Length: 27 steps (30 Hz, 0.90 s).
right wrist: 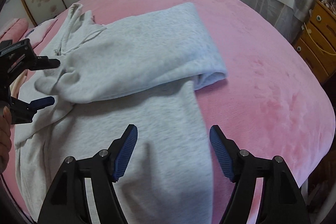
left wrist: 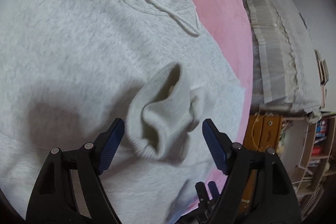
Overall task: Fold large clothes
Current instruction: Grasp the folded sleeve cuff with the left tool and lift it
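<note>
A big bed with a soft pink blanket fills the room, and a light grey fleece hoodie lies spread on it, one sleeve folded across its body. The sleeve's ribbed cuff sits crumpled between the left gripper fingers, which are released and not pressing it. The right gripper, near the hoodie's right edge, is released too, holding nothing.

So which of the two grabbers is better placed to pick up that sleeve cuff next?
Probably the left gripper. Its open jaws already straddle the sleeve cuff lying across the grey hoodie. The right gripper, also open, hovers over plain body fabric near the hem, away from the cuff.
</note>
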Each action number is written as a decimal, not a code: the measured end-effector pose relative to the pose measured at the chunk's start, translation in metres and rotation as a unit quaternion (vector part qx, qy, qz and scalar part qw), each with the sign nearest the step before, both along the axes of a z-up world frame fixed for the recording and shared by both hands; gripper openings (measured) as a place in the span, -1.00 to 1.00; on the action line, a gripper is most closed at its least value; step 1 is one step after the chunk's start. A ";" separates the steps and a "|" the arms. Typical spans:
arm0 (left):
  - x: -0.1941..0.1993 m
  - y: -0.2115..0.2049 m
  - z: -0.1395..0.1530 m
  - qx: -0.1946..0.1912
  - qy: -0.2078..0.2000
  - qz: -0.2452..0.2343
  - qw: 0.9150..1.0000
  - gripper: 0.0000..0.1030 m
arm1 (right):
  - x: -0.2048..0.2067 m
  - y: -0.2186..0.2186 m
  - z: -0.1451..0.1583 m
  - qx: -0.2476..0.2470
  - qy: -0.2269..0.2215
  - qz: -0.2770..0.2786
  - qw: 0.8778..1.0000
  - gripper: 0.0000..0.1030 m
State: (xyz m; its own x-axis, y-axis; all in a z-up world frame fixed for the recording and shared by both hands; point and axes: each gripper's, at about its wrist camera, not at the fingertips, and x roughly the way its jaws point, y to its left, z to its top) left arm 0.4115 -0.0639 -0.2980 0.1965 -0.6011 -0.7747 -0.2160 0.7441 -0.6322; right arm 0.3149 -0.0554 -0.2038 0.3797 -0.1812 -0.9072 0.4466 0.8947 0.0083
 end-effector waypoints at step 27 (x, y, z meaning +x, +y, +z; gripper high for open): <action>0.126 -0.026 0.215 0.019 -0.243 0.030 0.969 -0.88 | 0.005 -0.188 -0.048 0.063 -0.006 0.071 0.995 0.25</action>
